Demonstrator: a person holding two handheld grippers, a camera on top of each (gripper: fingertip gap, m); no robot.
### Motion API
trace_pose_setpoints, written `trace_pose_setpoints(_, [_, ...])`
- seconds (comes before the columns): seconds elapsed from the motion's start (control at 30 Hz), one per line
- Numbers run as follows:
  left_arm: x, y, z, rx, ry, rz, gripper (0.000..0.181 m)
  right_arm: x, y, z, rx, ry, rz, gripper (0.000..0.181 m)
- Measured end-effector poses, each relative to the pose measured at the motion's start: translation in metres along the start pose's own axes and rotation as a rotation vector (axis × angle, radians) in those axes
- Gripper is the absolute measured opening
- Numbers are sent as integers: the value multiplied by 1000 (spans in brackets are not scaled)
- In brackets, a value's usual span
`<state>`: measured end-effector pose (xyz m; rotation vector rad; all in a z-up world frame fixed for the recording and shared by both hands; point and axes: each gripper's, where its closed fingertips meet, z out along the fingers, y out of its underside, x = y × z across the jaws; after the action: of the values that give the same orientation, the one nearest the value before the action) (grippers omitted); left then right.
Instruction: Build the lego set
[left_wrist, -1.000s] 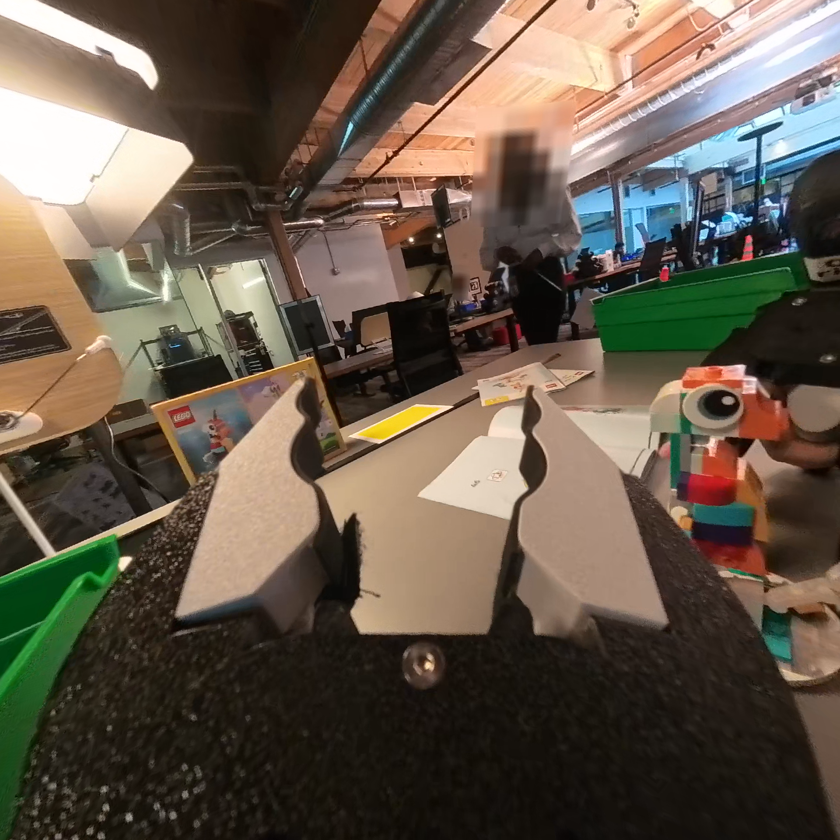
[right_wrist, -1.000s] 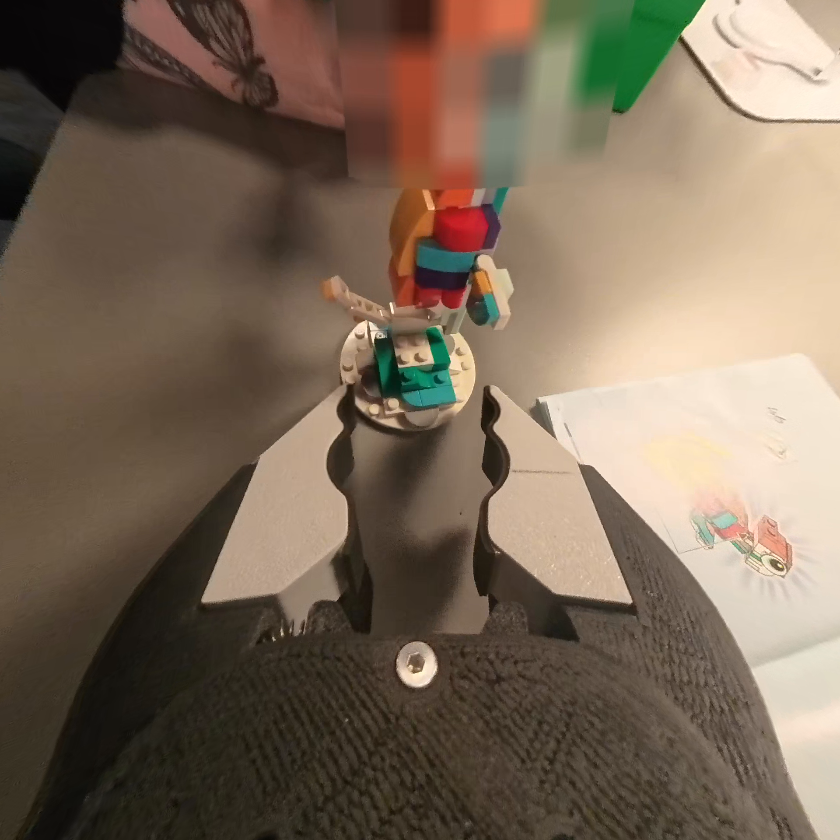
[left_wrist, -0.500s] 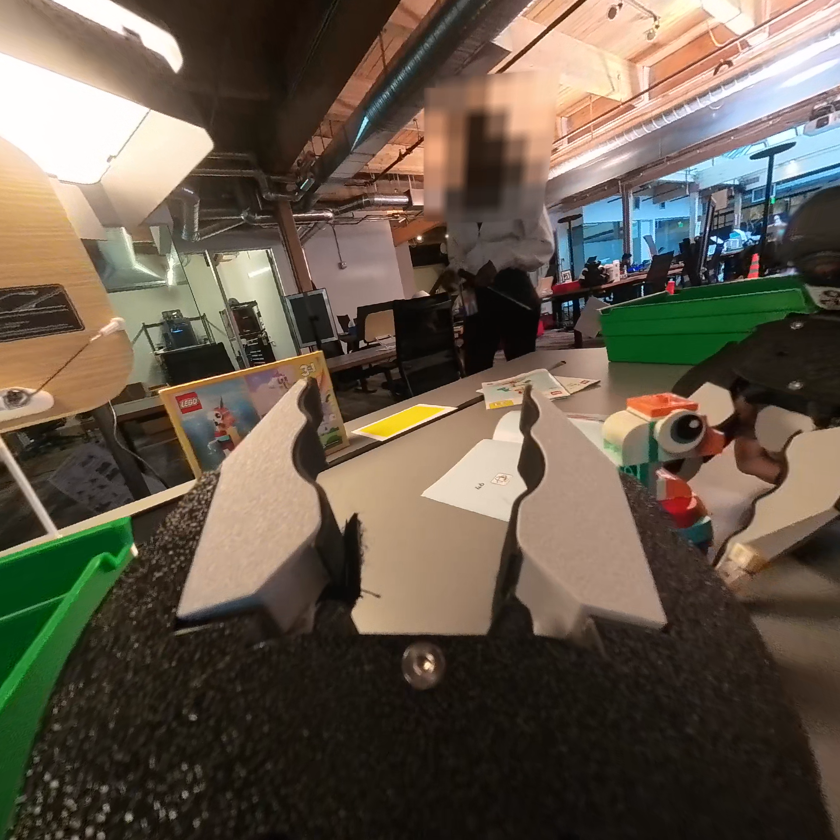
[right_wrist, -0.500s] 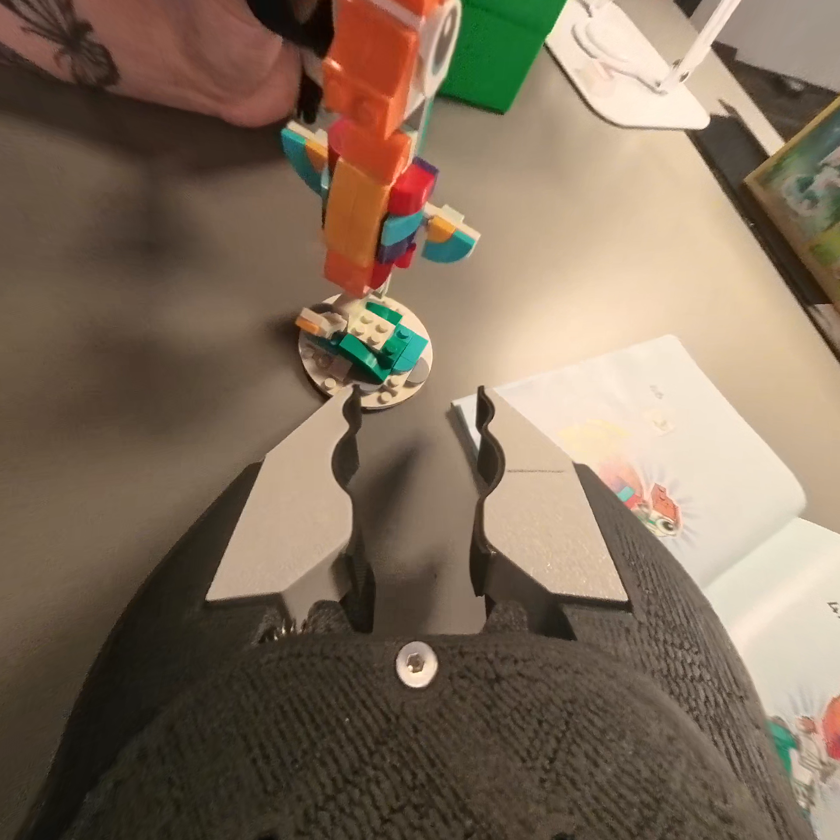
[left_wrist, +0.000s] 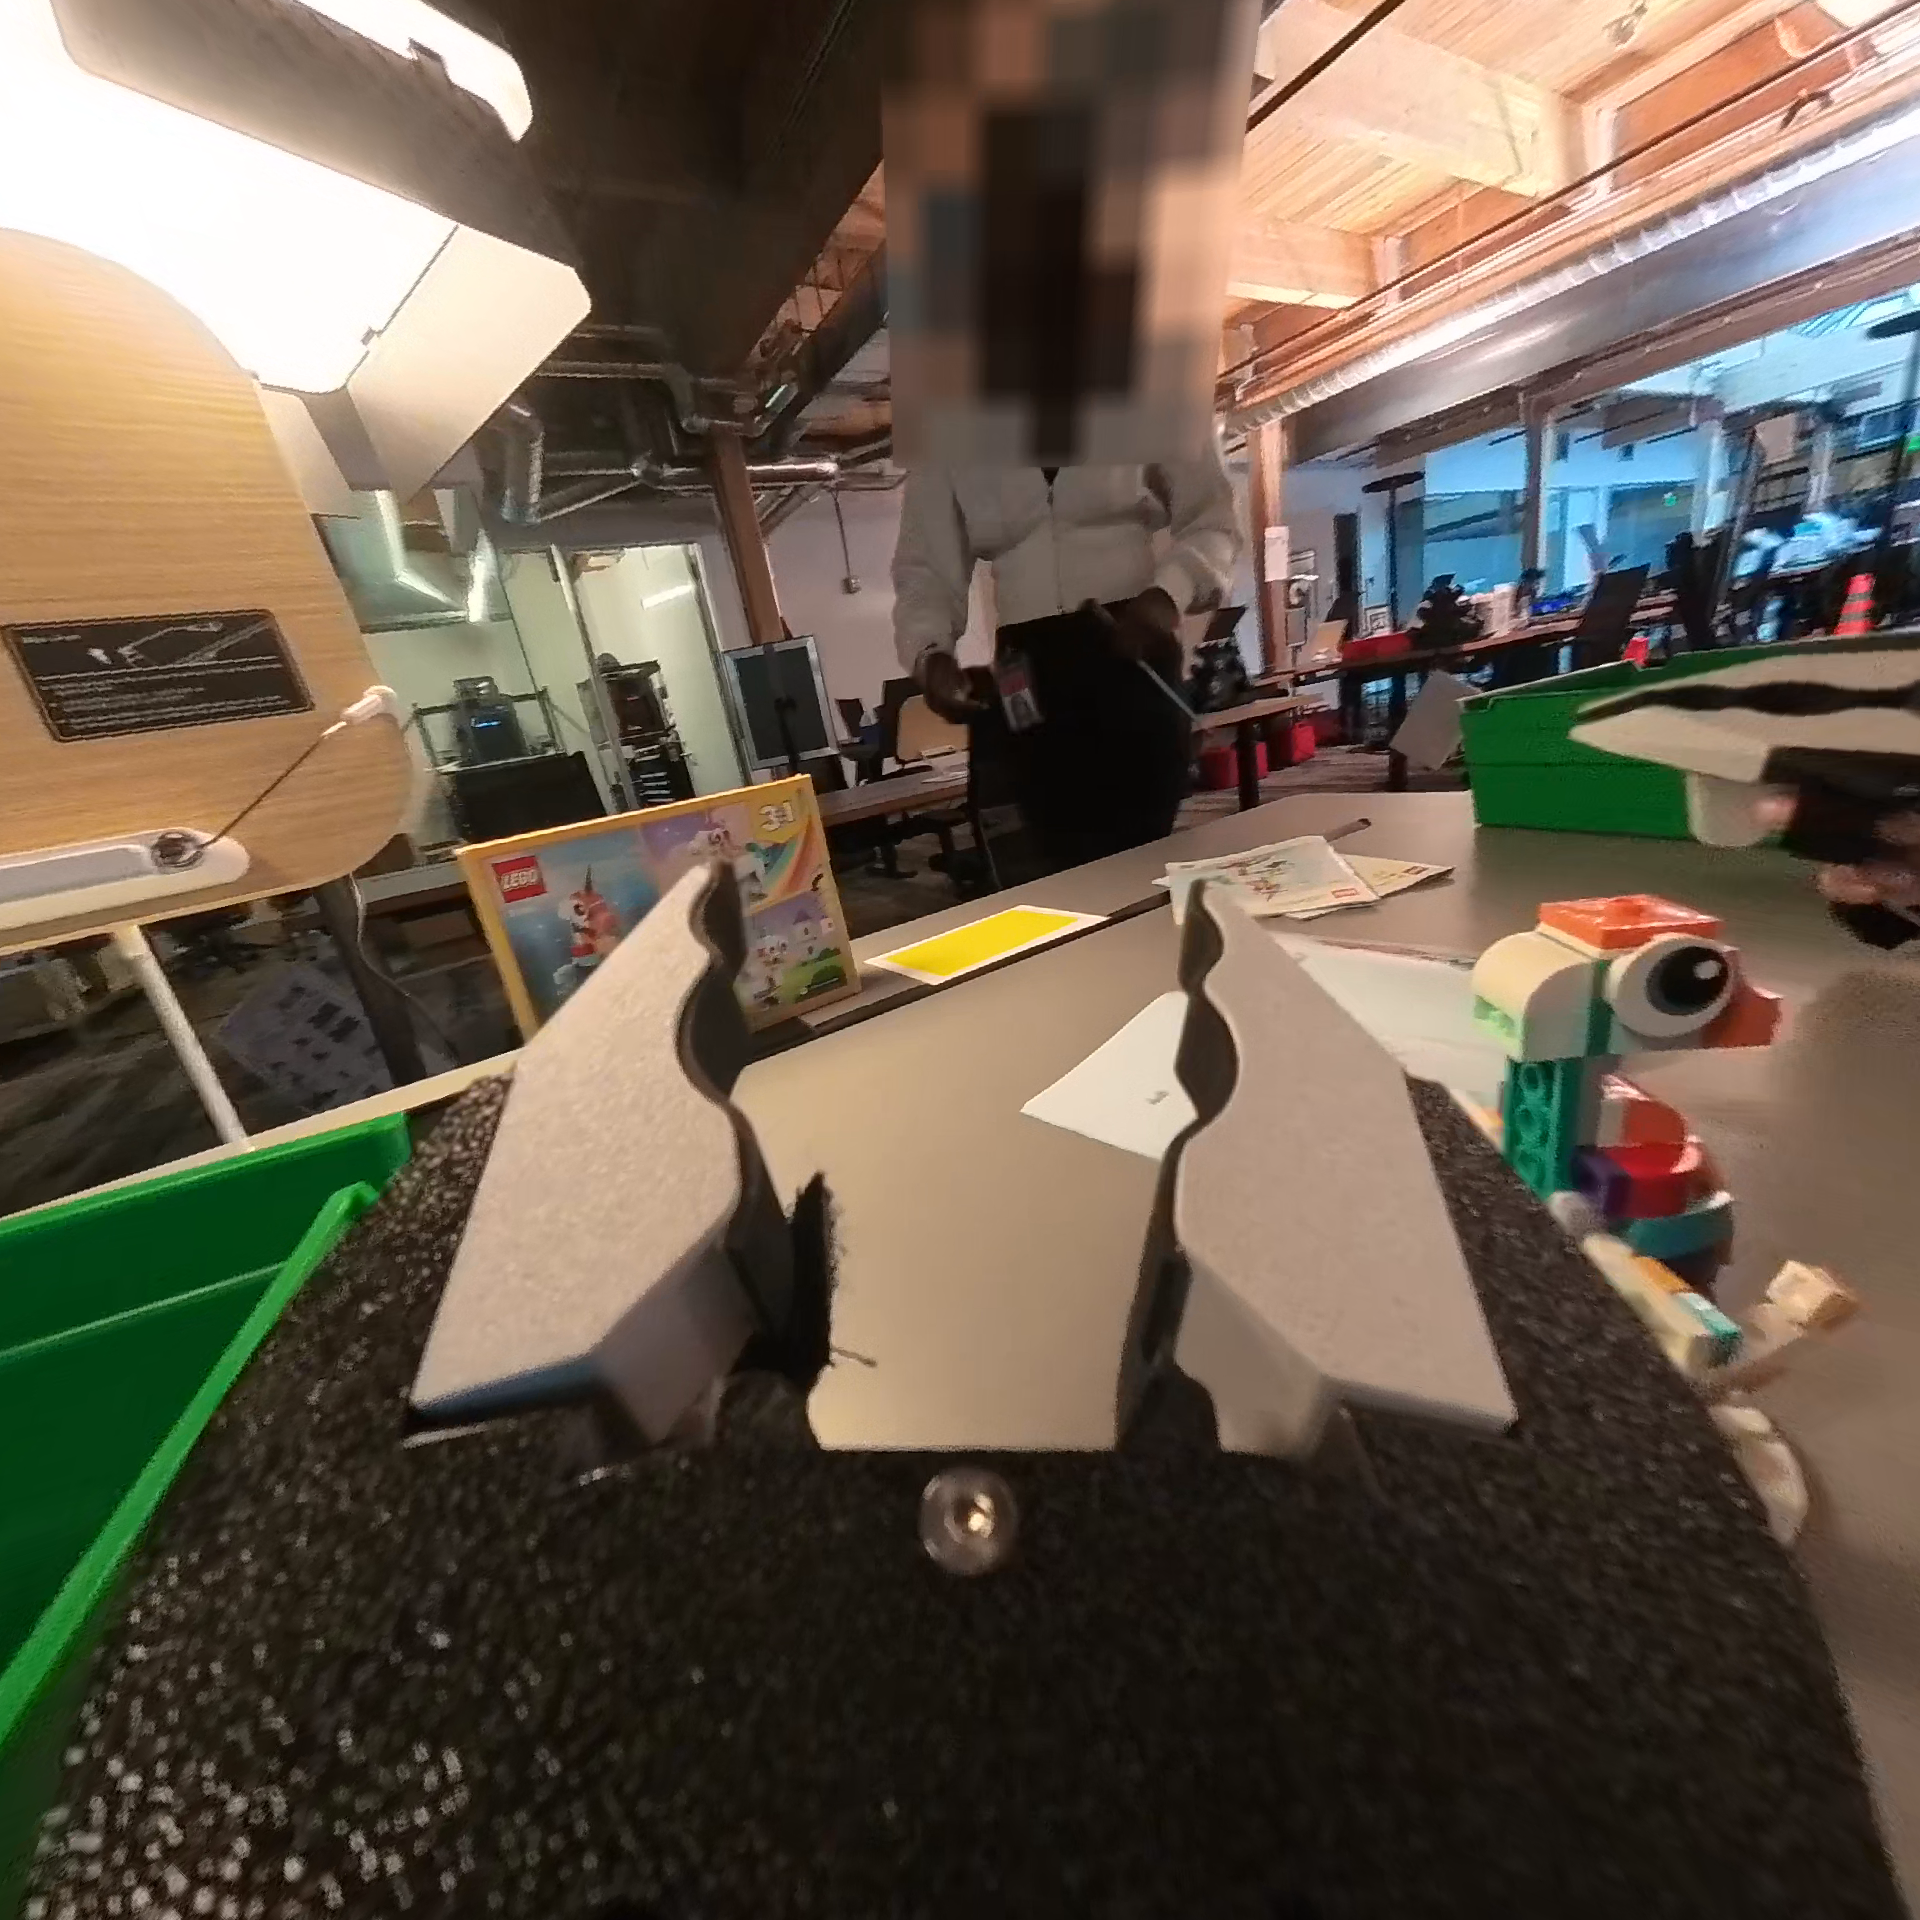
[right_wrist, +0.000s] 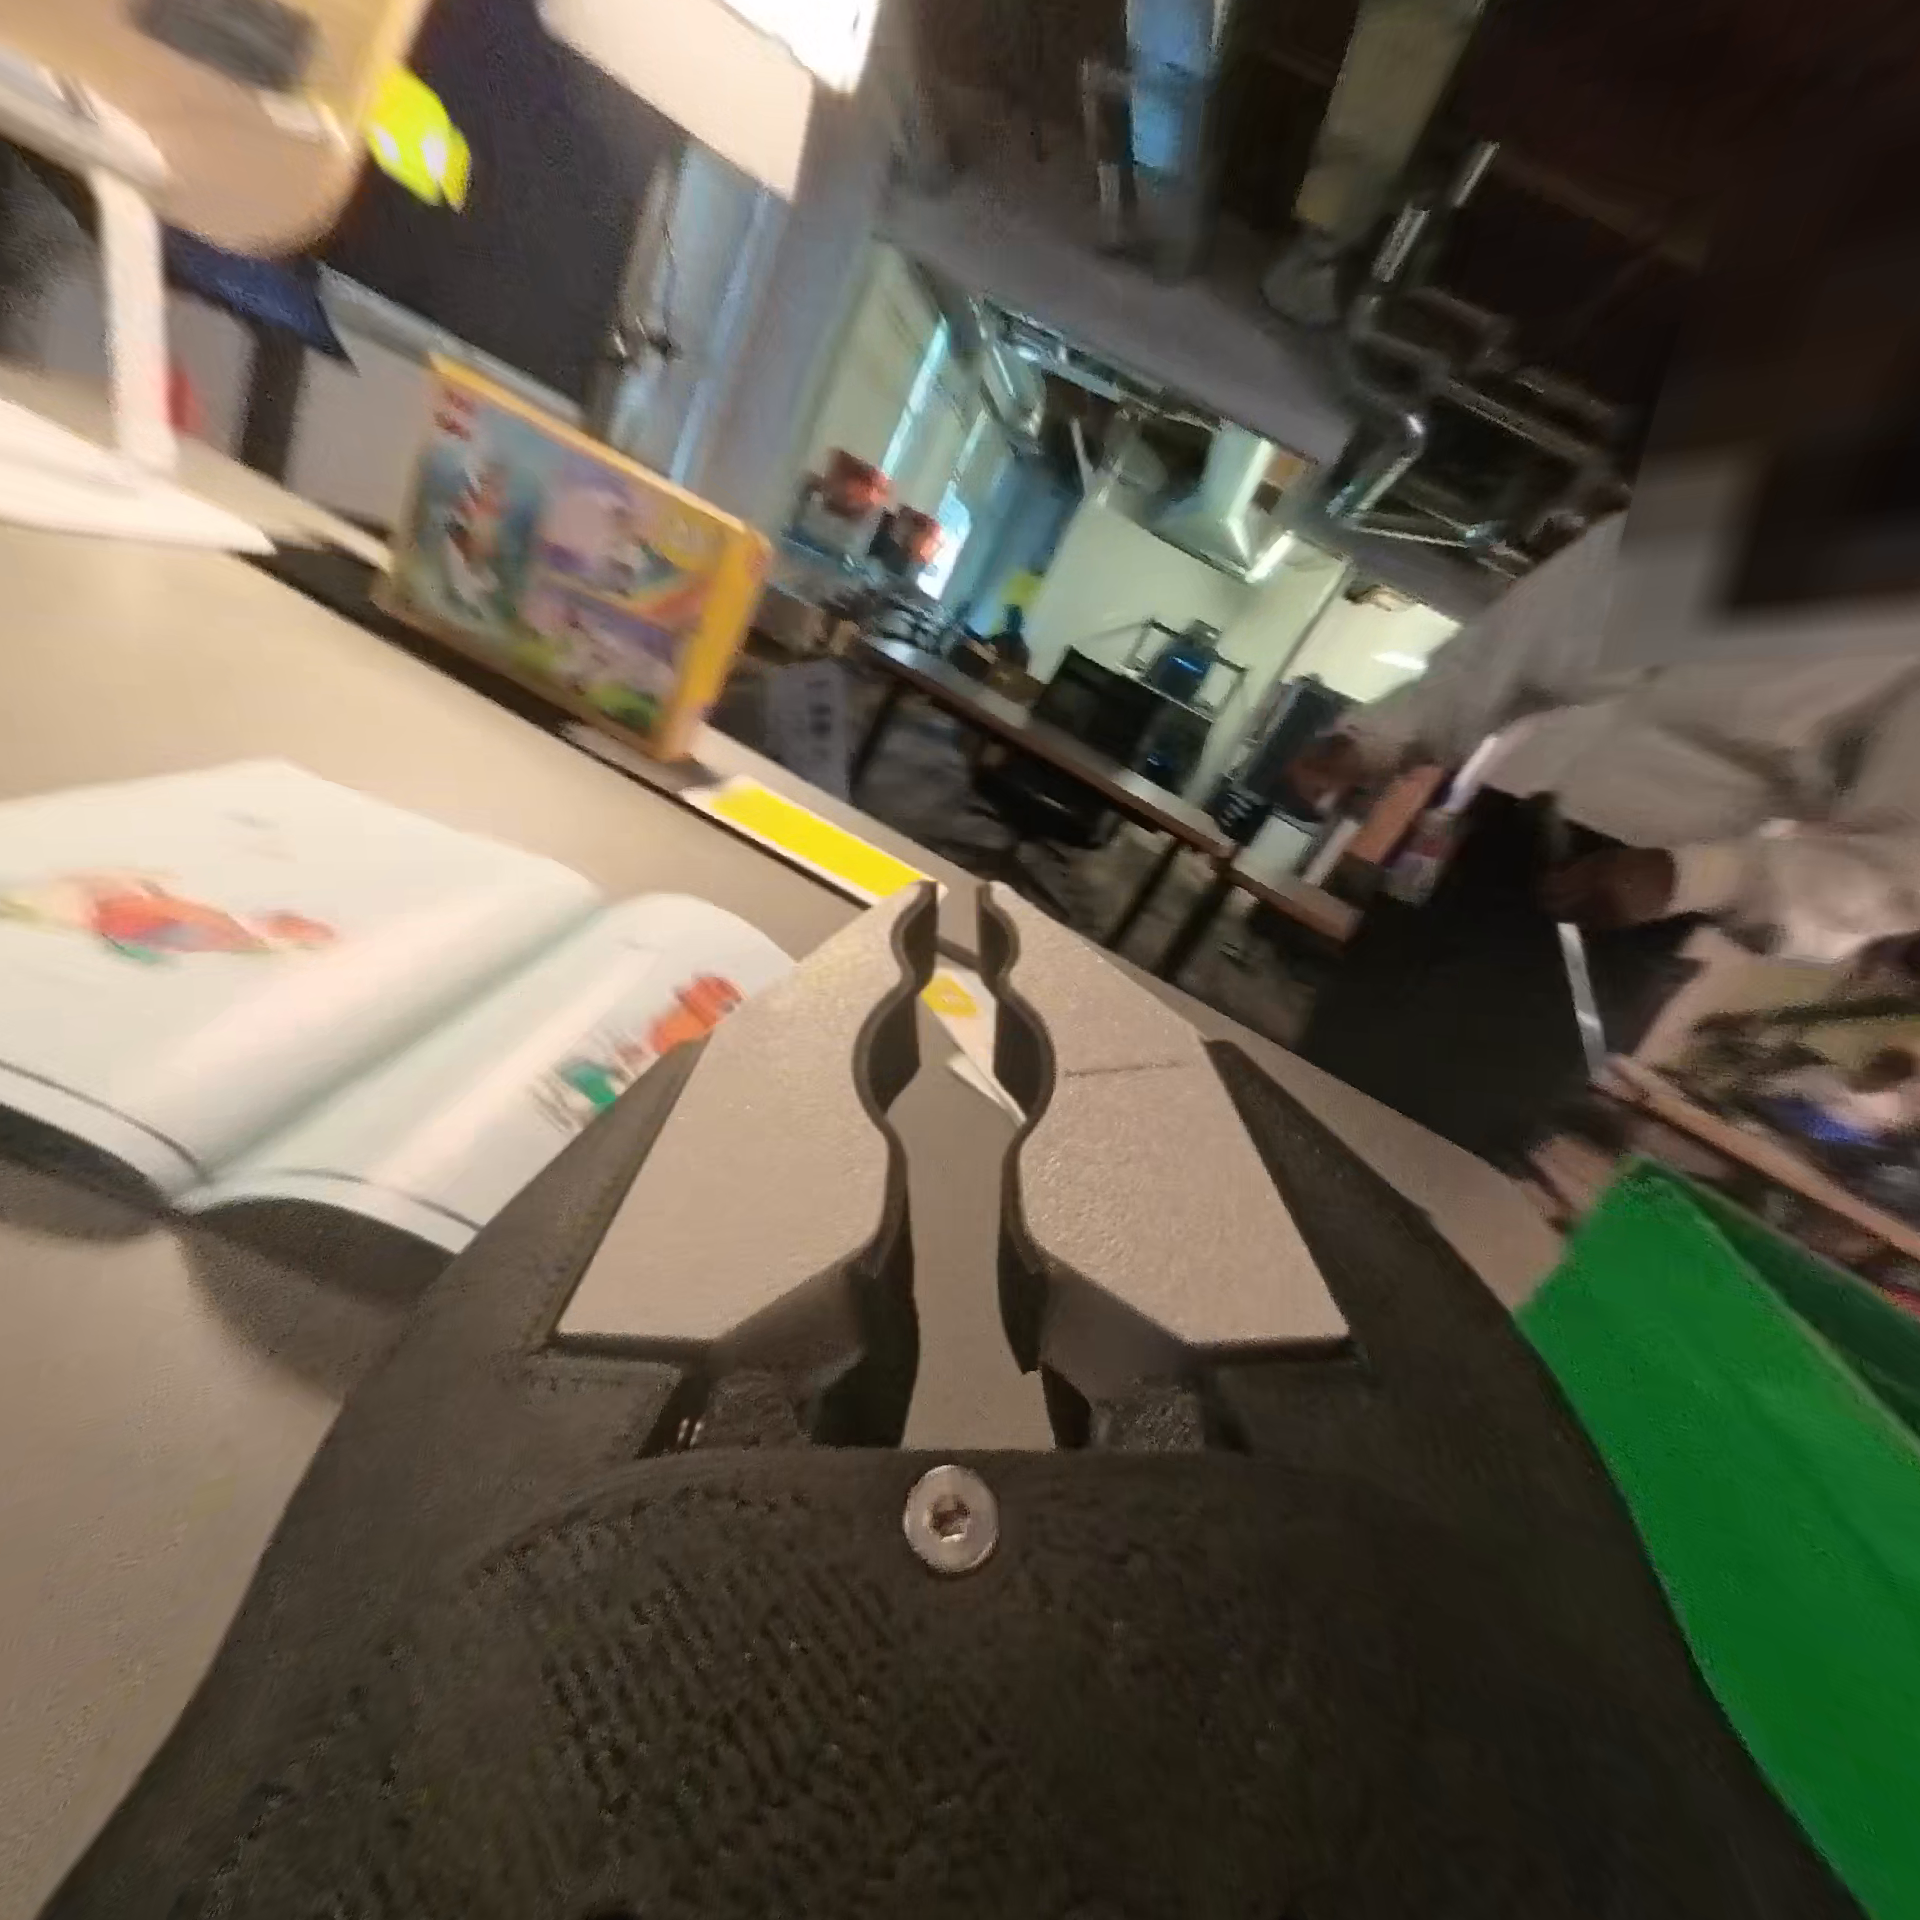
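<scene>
The Lego bird model (left_wrist: 1621, 1049), white and orange with a big eye, stands on its round base on the grey table (left_wrist: 935, 1195), just right of my left gripper. My left gripper (left_wrist: 956, 894) is open and empty, pointing across the table. My right gripper (right_wrist: 956, 904) has its jaws almost together with nothing between them. It also shows in the left wrist view (left_wrist: 1745, 727), raised above and behind the model, not touching it. The model is out of the blurred right wrist view.
An open instruction booklet (left_wrist: 1132, 1081) (right_wrist: 312, 987) lies mid-table. The Lego box (left_wrist: 665, 914) (right_wrist: 582, 623), a yellow card (left_wrist: 987, 940) and leaflets (left_wrist: 1299, 883) sit near the far edge. Green bins stand at the left (left_wrist: 156, 1351) and back right (left_wrist: 1558, 769) (right_wrist: 1714, 1403). A person (left_wrist: 1060, 623) stands beyond the table. The tips of one gripper are about 35 cm away from the tips of the other.
My right gripper has lifted away from the model's base, swung up to face across the room and closed. The model now stands free. The person beyond the table has come nearer.
</scene>
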<state>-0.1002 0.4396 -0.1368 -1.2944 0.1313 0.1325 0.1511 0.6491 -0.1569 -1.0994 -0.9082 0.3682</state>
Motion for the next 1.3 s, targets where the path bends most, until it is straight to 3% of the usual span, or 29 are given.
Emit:
trace_pose_setpoints(0.13, [-16,3,-3,-34,-102,68,79,5,14,5,-33,29,-74,0])
trace_pose_setpoints(0.57, [0,11,1,-51,-7,-36,63,7,3,6,33,63,-59,0])
trace_pose_setpoints(1.3, [1,15,1,-67,7,-54,58,16,9,6,10,95,-36,0])
